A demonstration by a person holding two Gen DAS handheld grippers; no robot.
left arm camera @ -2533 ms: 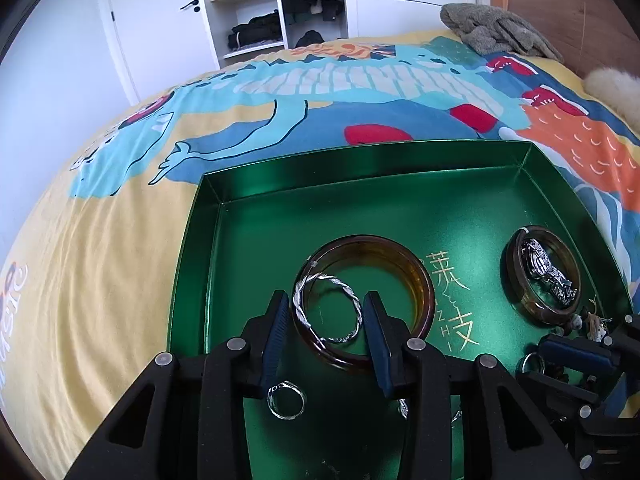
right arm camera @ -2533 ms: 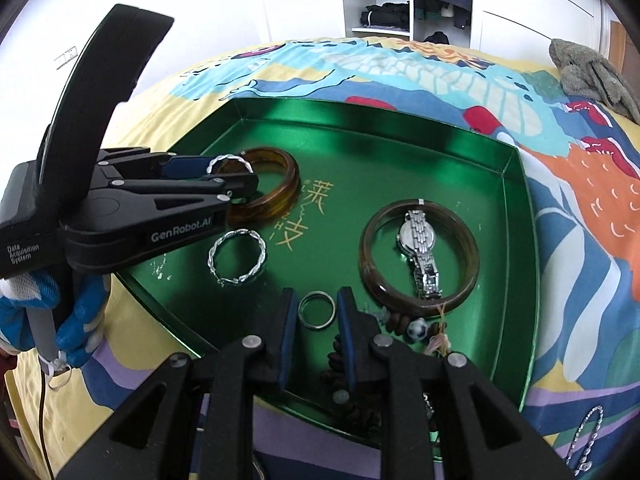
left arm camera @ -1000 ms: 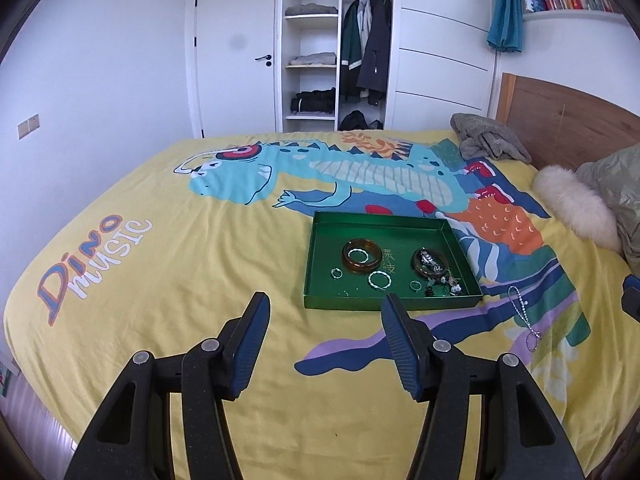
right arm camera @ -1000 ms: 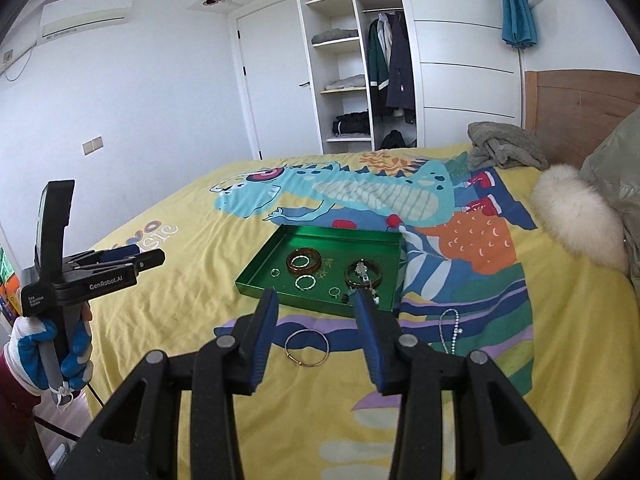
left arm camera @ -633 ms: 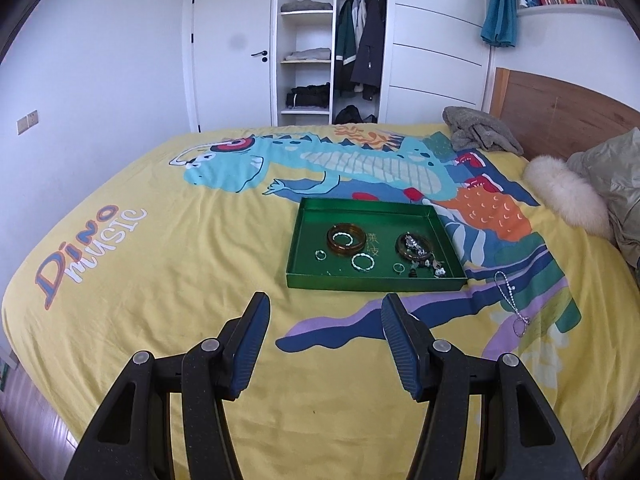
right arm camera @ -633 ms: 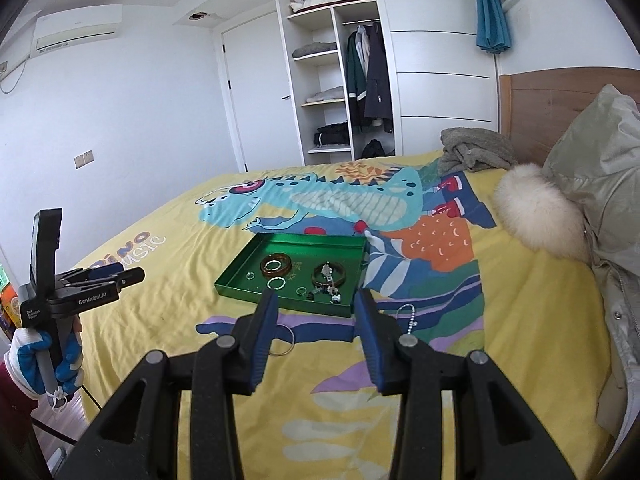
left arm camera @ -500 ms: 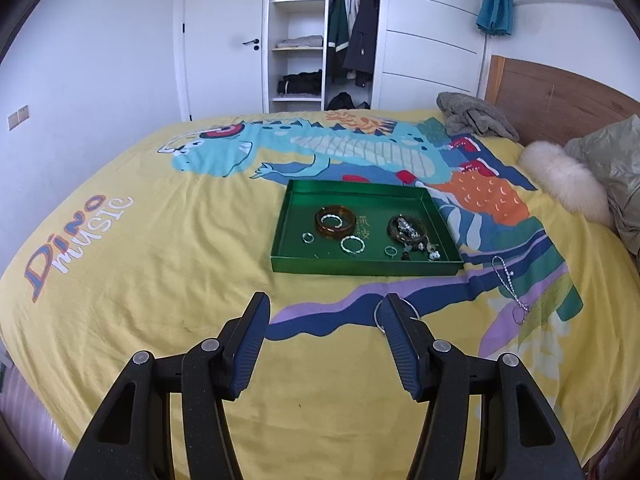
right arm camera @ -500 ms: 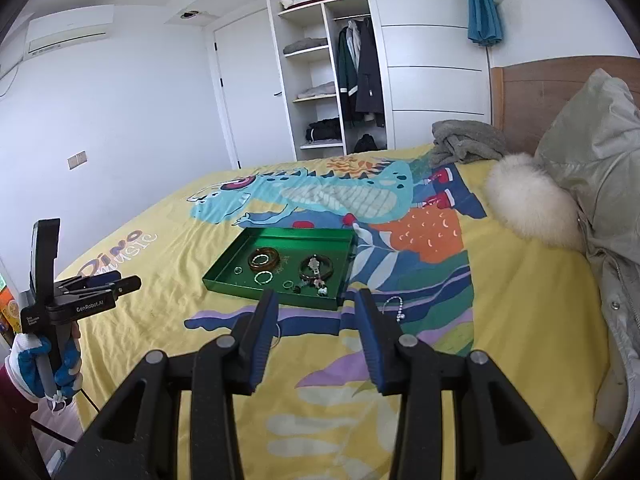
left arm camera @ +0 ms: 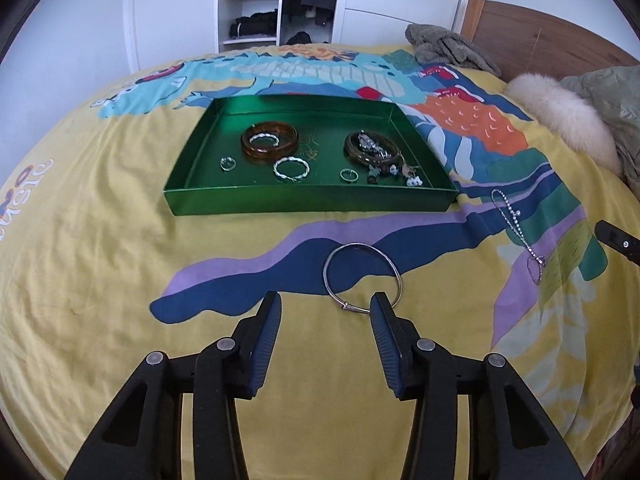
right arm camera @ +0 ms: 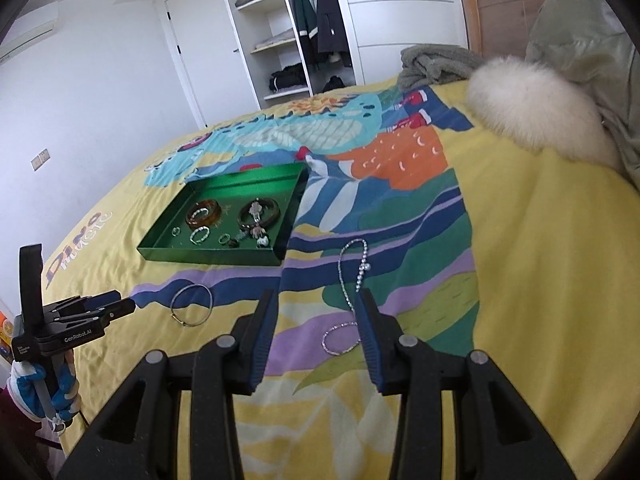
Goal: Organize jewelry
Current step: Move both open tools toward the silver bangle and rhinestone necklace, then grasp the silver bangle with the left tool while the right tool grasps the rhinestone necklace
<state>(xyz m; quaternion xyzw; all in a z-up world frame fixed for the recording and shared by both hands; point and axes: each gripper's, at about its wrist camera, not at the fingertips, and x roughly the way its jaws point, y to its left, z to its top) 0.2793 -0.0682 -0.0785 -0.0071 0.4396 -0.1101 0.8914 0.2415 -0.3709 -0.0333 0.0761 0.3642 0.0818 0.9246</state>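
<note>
left wrist view: the left gripper (left arm camera: pixel 325 308) hangs over the yellow bed cover (left arm camera: pixel 100 264) with its two blue fingers (left arm camera: pixel 266 338) apart, and its jaws are closing. nothing is between them. a thin silver bangle (left arm camera: pixel 362 276) lies flat on the cover just past the fingertips, close to the right finger. farther back sits a green tray (left arm camera: pixel 308 200). inside it, on the left, a brown bangle (left arm camera: pixel 270 143) lies with a small twisted silver bracelet inside its ring. a second twisted silver bracelet (left arm camera: pixel 291 169) lies in front of it. a small ring (left arm camera: pixel 228 163) lies to the left, and another small ring (left arm camera: pixel 349 175) lies to the right. on the right side of the tray a dark bangle (left arm camera: pixel 370 148) has a silver watch lying on it, with little beads beside it. a sparkly chain necklace (left arm camera: pixel 516 228) lies on the cover to the right of the tray, well apart from the silver bangle.

right wrist view: the right gripper (right arm camera: pixel 316 310) hangs over the bed cover (right arm camera: pixel 520 280) with its fingers partly apart and nothing between them. the sparkly chain necklace (right arm camera: pixel 352 280) lies on the cover just ahead, its lower loop beside the right finger. the silver bangle (right arm camera: pixel 191 305) lies to the left. the left gripper (right arm camera: pixel 126 307) points at it from the left, held by a hand in a blue and white glove (right arm camera: pixel 40 384). the green tray (right arm camera: pixel 216 252) sits farther back with the jewelry in it.
</note>
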